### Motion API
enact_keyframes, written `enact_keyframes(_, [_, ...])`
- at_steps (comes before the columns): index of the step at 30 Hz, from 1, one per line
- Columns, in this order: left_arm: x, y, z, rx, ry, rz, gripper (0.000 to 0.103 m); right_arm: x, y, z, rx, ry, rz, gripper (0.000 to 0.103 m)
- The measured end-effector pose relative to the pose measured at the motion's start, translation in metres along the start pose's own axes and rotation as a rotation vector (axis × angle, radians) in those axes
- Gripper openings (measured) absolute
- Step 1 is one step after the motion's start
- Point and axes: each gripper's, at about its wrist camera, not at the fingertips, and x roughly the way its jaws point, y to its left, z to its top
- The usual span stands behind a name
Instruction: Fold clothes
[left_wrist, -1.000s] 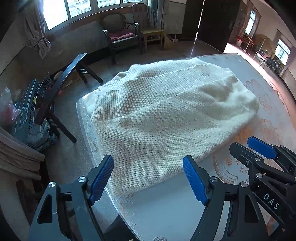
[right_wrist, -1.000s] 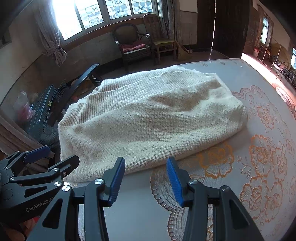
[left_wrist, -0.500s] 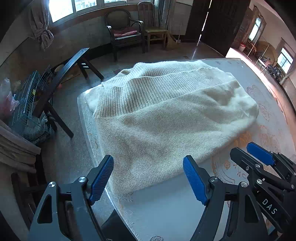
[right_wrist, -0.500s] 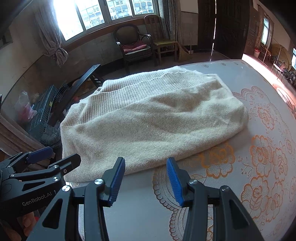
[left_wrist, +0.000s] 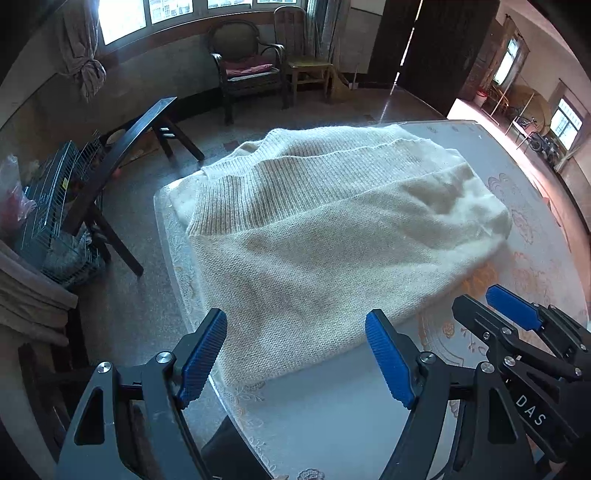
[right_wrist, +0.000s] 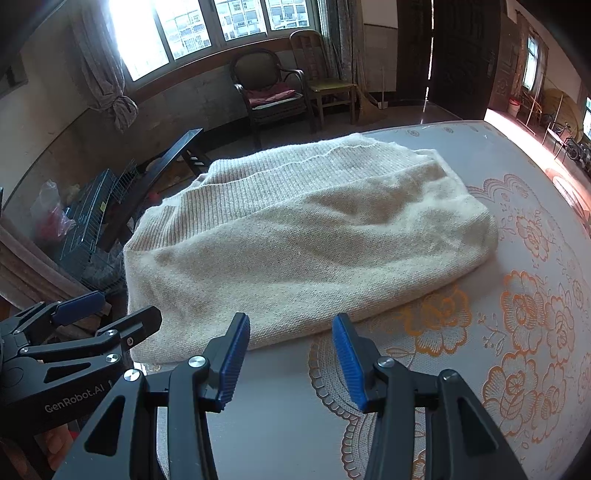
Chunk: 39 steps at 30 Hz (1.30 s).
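A table (right_wrist: 480, 155) covered in a smooth, glossy cloth printed with orange floral medallions carries a cream knit sweater (right_wrist: 303, 243), folded into a thick, soft rectangle with a ribbed band along its far edge and a fuzzier fine knit nearer the cameras. Below its near edge the left gripper (left_wrist: 295, 354) hovers with black arms and ridged blue pads spread wide. Just beside it, the right gripper (right_wrist: 291, 358) is likewise parted, gripping nothing.
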Motion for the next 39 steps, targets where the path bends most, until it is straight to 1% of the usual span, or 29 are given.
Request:
enact_keyframes(5, [-0.002, 0.0, 0.0, 0.0, -0.004, -0.007, 0.079, -0.001, 0.0, 0.0, 0.001, -0.002, 0.003, 0.047])
enact_keyframes(12, [0.005, -0.003, -0.003, 0.014, 0.031, -0.002, 0.079, 0.0, 0.0, -0.001, 0.004, -0.003, 0.005, 0.047])
enact_keyframes(14, [0.006, -0.005, -0.004, 0.027, 0.038, 0.015, 0.079, 0.0, 0.0, -0.001, 0.007, -0.003, 0.005, 0.047])
enact_keyframes(18, [0.006, -0.011, -0.004, 0.072, 0.041, 0.146, 0.079, 0.0, -0.001, -0.003, 0.005, -0.002, 0.007, 0.047])
enact_keyframes(20, [0.005, -0.011, -0.005, 0.082, 0.034, 0.157, 0.079, 0.0, -0.001, -0.003, 0.005, -0.002, 0.007, 0.047])
enact_keyframes(25, [0.006, -0.008, -0.005, 0.059, 0.047, 0.104, 0.079, -0.001, 0.0, -0.003, 0.005, -0.004, 0.007, 0.047])
enact_keyframes(33, [0.005, -0.011, -0.005, 0.056, 0.043, 0.066, 0.079, -0.001, -0.001, -0.004, 0.005, -0.002, 0.006, 0.047])
enact_keyframes(39, [0.009, -0.01, -0.006, 0.05, 0.053, 0.058, 0.079, -0.003, -0.002, -0.004, 0.003, -0.005, 0.004, 0.047])
